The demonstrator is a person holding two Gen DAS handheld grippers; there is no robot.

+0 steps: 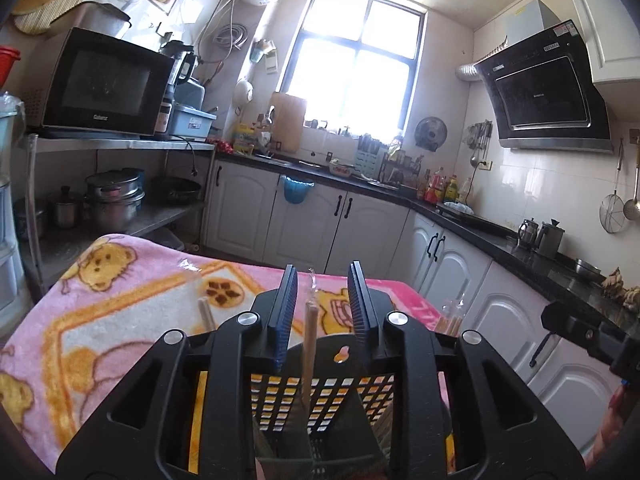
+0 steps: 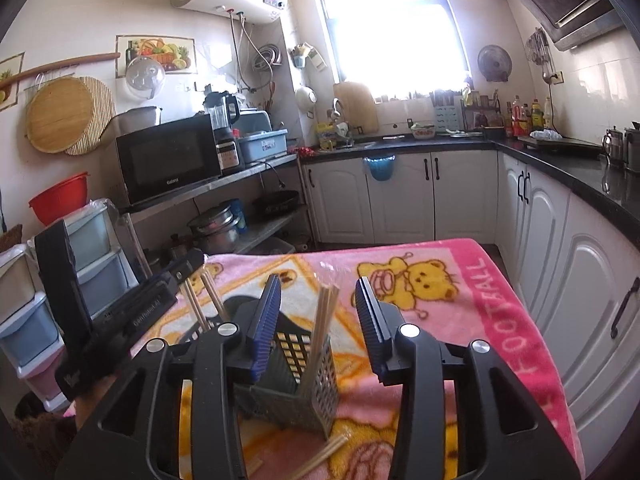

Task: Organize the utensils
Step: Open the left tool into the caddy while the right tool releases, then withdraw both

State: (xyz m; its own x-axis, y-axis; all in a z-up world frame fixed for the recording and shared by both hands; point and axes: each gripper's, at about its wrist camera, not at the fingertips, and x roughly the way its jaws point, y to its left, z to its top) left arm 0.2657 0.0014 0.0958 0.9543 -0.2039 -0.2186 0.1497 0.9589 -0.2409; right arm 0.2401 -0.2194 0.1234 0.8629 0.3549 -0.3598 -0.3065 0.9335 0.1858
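Note:
A black perforated utensil holder (image 1: 320,396) (image 2: 298,376) stands on the pink bear blanket (image 1: 120,304) (image 2: 448,280). In the left wrist view my left gripper (image 1: 322,298) is open just above the holder, with a wrapped pair of chopsticks (image 1: 309,352) standing in the holder between its fingers, untouched. In the right wrist view my right gripper (image 2: 316,312) is open above the holder; a bundle of chopsticks (image 2: 325,320) stands in the compartment between its fingers. More chopsticks (image 2: 200,304) stand in the left compartment. The left gripper's body (image 2: 120,312) shows at the left.
Loose chopsticks (image 2: 320,456) lie on the blanket in front of the holder. White cabinets (image 2: 560,248) under a black counter run along the right and back. A steel shelf with a microwave (image 2: 168,160) and pots stands at the left.

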